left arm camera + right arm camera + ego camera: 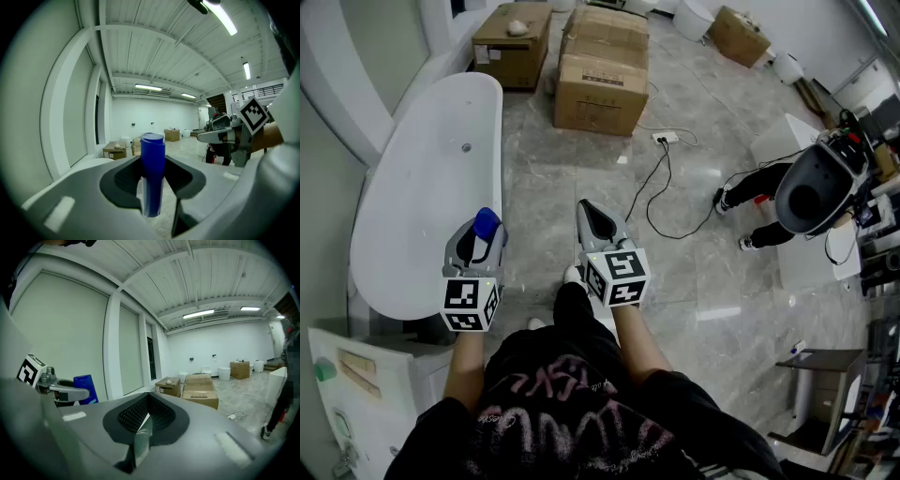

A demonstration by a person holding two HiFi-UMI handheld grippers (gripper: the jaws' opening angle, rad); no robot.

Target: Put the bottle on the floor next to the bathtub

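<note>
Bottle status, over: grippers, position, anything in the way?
Left gripper shut on blue bottle, upright. Right gripper shut, empty. Bottle held up by bathtub rim, not yet on floor. Nothing seen blocking the floor beside it.

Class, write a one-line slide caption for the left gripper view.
Left gripper shut on a blue bottle, looking across a pale floor toward distant cardboard boxes.

Bathtub (422,178) left, boxes (602,70) beyond it, bottle (486,223) in left hand-held gripper (476,242)
</note>
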